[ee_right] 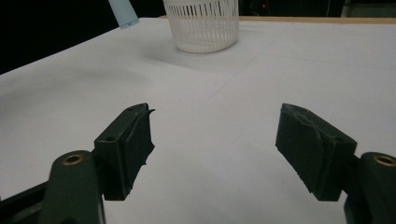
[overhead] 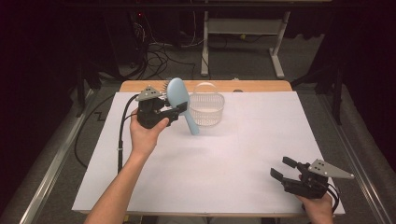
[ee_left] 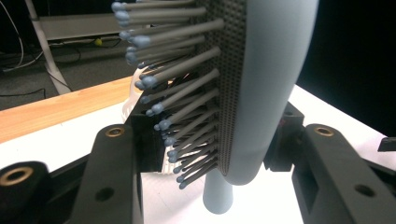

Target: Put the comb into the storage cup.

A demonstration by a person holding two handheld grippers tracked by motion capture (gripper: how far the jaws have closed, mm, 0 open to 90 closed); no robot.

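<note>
A light blue hairbrush [overhead: 181,100] with grey bristles is held above the white table, head up and handle slanting down to the right. My left gripper [overhead: 176,112] is shut on its head, just left of the white slatted basket [overhead: 207,108]. In the left gripper view the brush head [ee_left: 266,84] sits between the two jaws, bristles [ee_left: 177,107] pointing left. My right gripper [overhead: 284,169] rests near the table's front right corner, open with nothing between its jaws. In the right gripper view the basket [ee_right: 203,23] stands far ahead and the brush handle tip [ee_right: 123,12] hangs at the top left.
The white sheet [overhead: 233,154] covers the table, with a wooden edge [overhead: 261,86] along the back. Table legs and cables stand on the dark floor behind. A metal rail [overhead: 51,163] runs along the left side.
</note>
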